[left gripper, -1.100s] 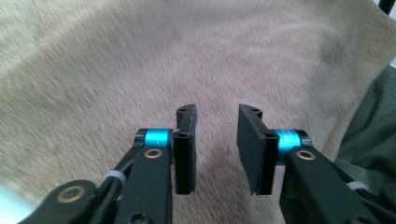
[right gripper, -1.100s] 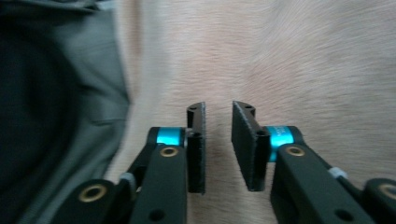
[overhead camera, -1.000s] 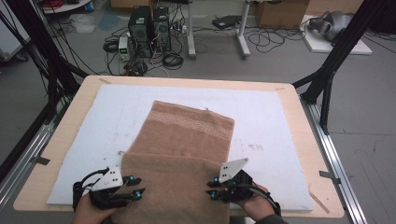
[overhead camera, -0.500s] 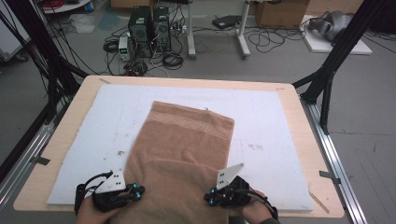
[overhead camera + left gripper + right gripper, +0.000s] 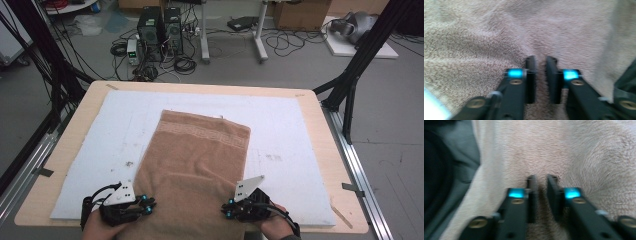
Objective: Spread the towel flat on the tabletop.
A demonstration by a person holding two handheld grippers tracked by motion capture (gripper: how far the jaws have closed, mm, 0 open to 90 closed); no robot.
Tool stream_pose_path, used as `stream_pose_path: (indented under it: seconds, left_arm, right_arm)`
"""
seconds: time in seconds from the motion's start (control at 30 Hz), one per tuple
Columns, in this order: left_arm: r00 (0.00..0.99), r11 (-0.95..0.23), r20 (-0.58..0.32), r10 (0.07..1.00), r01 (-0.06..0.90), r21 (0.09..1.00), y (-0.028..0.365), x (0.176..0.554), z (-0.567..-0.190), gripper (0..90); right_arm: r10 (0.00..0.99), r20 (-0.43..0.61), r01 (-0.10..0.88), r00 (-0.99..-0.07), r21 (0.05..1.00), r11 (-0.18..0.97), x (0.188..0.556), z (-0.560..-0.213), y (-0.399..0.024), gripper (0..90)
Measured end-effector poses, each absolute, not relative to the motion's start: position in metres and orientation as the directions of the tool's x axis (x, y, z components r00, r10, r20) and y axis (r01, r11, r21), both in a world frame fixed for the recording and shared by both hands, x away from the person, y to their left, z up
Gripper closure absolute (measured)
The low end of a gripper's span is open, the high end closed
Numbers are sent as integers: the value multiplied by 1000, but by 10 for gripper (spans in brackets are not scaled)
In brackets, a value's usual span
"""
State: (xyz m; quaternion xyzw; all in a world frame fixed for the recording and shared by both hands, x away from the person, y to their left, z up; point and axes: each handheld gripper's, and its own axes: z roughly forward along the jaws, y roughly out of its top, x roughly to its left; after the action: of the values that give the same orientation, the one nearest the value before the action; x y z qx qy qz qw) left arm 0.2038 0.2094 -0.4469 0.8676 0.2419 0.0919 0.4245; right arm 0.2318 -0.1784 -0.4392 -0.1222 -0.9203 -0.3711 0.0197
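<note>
A brown towel [image 5: 200, 155] with a patterned band at its far end lies lengthwise on the white mat [image 5: 90, 150]. My left gripper [image 5: 150, 204] sits at the towel's near left corner. Its jaws have just been closing and eased a touch, and they stand nearly together with a pinch of towel pile [image 5: 486, 37] between them [image 5: 541, 58]. My right gripper [image 5: 226, 210] is at the near right corner, shut on a fold of the same towel [image 5: 579, 150], with its jaws [image 5: 542, 178] pressing the cloth. A hand holds each gripper at the table's near edge.
The wooden table [image 5: 322, 130] is ringed by black frame legs [image 5: 350, 85] and metal rails. Computers and cables [image 5: 160, 30] sit on the floor beyond it. Dark clothing [image 5: 446, 170] is at the left of the right gripper view.
Both grippers' jaws have closed on the towel's near edge. The hands have stayed almost where they were, and the towel has not shifted.
</note>
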Motion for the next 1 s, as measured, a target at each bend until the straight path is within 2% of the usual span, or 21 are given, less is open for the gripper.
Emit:
stream_pose_path:
  seconds: [0.17, 0.33, 0.37, 0.4, 0.47, 0.57, 0.63, 0.77, 0.8, 0.9, 1.0]
  left_arm:
    - [888, -531, -56, 457, 322, 783, 204, 187, -445, 852]
    - [899, -516, -85, 430, 321, 794, 201, 171, -441, 833]
    - [896, -510, -81, 437, 321, 798, 201, 171, -440, 792]
    - [891, -506, -80, 446, 325, 799, 202, 173, -438, 734]
    - [884, -497, -73, 463, 326, 804, 201, 179, -436, 673]
    - [871, -512, -49, 489, 332, 792, 200, 191, -438, 590]
    - [872, -530, -48, 486, 339, 777, 198, 196, -444, 615]
    - [870, -526, -31, 493, 326, 785, 198, 193, -448, 817]
    - [870, -527, -27, 492, 323, 786, 199, 192, -448, 844]
    - [868, -527, -24, 495, 322, 787, 199, 188, -448, 857]
    - [869, -519, -33, 494, 325, 791, 200, 183, -449, 853]
  right_arm:
    - [153, 150, 215, -977, 670, 710, 223, -433, -186, 871]
    - [135, 186, 227, -973, 699, 678, 211, -425, -199, 840]
    - [148, 192, 242, -970, 718, 652, 211, -423, -202, 755]
    - [174, 196, 262, -965, 738, 622, 212, -420, -205, 724]
    - [223, 180, 281, -958, 752, 597, 219, -414, -211, 687]
    - [287, 127, 286, -949, 730, 620, 233, -414, -212, 673]
    - [293, 125, 292, -948, 709, 642, 239, -420, -209, 677]
    - [269, 118, 276, -956, 674, 685, 240, -433, -199, 728]
    - [266, 125, 280, -956, 666, 692, 240, -437, -198, 743]
    - [279, 143, 299, -950, 681, 669, 238, -440, -202, 800]
    - [277, 166, 313, -947, 683, 660, 234, -440, -207, 810]
